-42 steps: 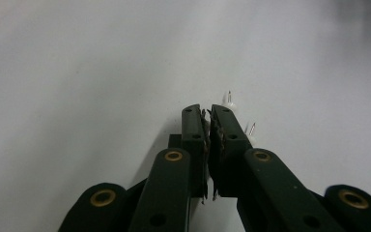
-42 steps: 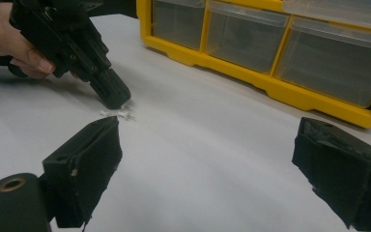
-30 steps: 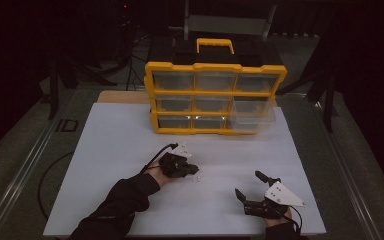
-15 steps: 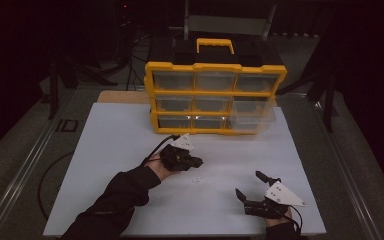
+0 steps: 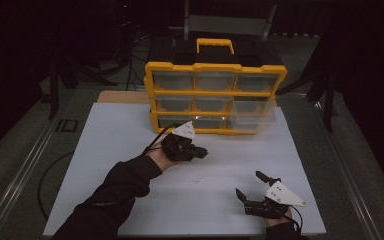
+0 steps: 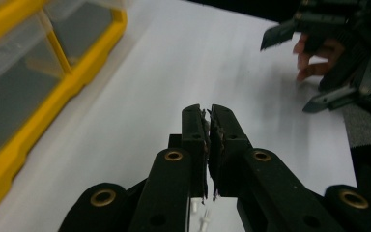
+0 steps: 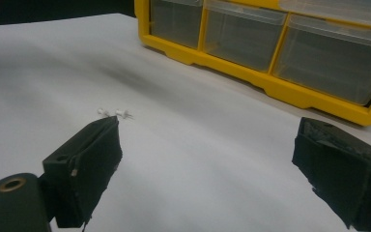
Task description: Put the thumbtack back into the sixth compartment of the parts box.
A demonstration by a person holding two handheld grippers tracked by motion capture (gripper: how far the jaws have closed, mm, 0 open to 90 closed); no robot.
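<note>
My left gripper (image 5: 200, 152) hangs above the white sheet in front of the yellow drawer organizer (image 5: 215, 95). Its jaws are shut, and I can make out nothing between them in the left gripper view (image 6: 207, 110). Two small white pins (image 5: 196, 179) lie on the sheet just below it and are also in the right gripper view (image 7: 115, 113). My right gripper (image 5: 248, 184) rests low near the sheet's front right, its jaws wide open and empty (image 7: 211, 124). It points toward the pins and the organizer (image 7: 270, 84). The left gripper view shows it open at the upper right (image 6: 292, 72).
The organizer has clear drawers in three rows and a handle on top. Its lower right drawer (image 5: 252, 117) stands pulled out a little. The white sheet (image 5: 110, 150) covers the table, with a cable loop (image 5: 55, 175) off its left edge.
My left gripper has risen from the sheet and moved up the picture toward the organizer, staying shut. The right gripper has not moved.
</note>
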